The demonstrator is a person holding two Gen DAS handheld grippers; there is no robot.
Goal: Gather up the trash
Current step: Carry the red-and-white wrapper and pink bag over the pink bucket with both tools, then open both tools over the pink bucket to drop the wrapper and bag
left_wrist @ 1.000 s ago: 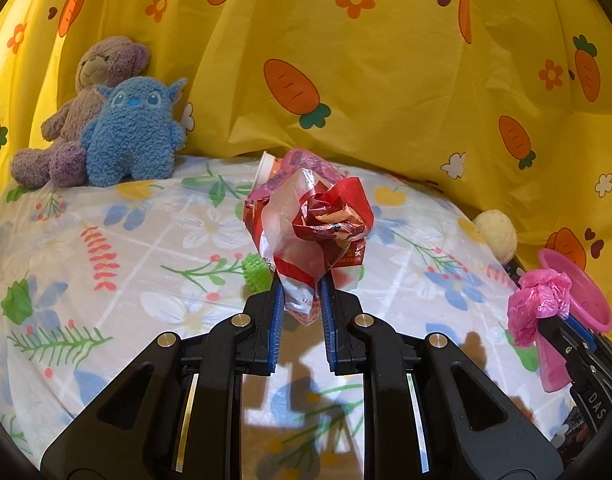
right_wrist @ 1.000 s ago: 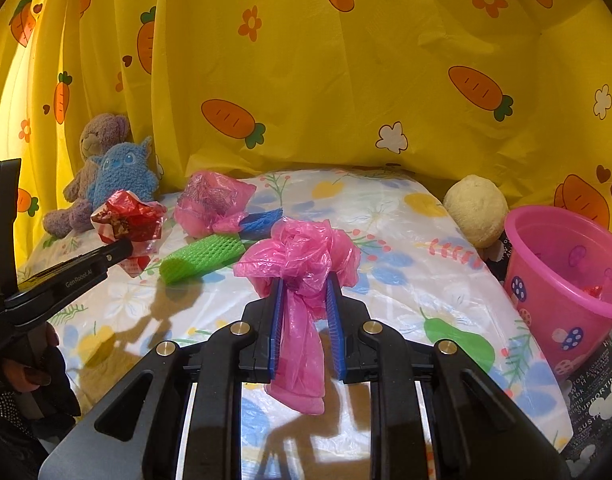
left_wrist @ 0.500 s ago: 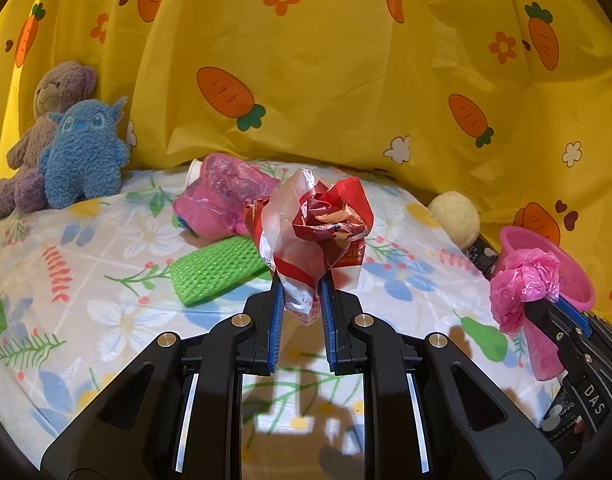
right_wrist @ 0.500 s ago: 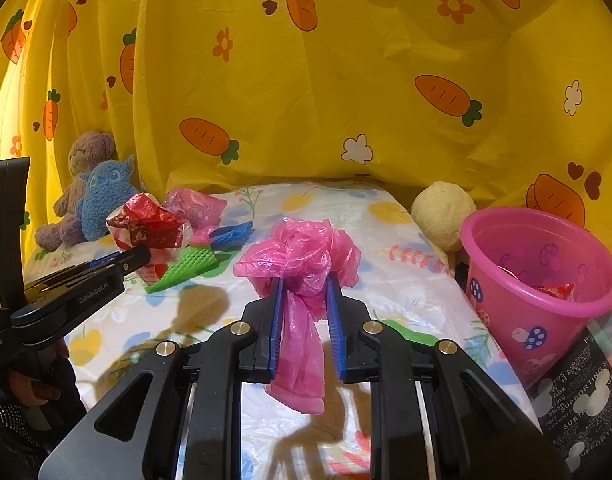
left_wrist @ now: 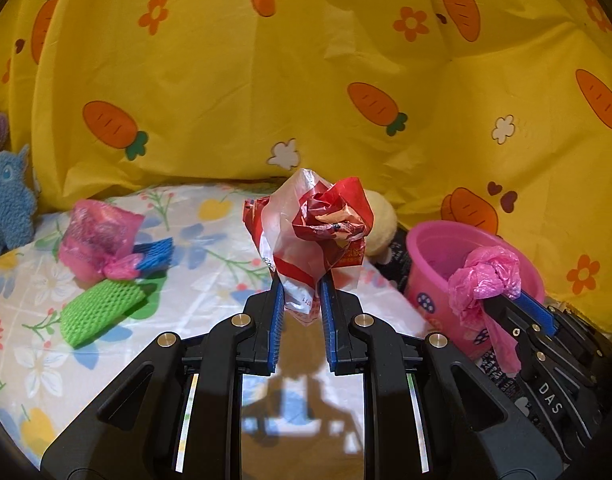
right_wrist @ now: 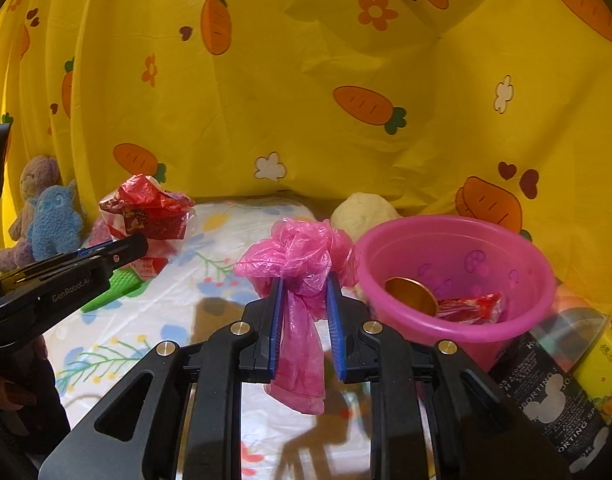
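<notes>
Left hand-held gripper (left_wrist: 300, 300) clenches red wrapper (left_wrist: 317, 232); right hand-held gripper (right_wrist: 304, 300) clenches pink bag (right_wrist: 302, 264) beside pink bucket (right_wrist: 517, 320).

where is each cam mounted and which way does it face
Left wrist view: rides on the left tool, looks forward and slightly down along its fingers at the red-and-white wrapper it grips; the right tool shows at right.
Right wrist view: rides on the right tool, faces the pink plastic bag it grips and the pink bucket; the left tool and part of a hand show at left.
Shared: both wrappers, the bucket, the blue plush toy, the yellow carrot curtain.
</notes>
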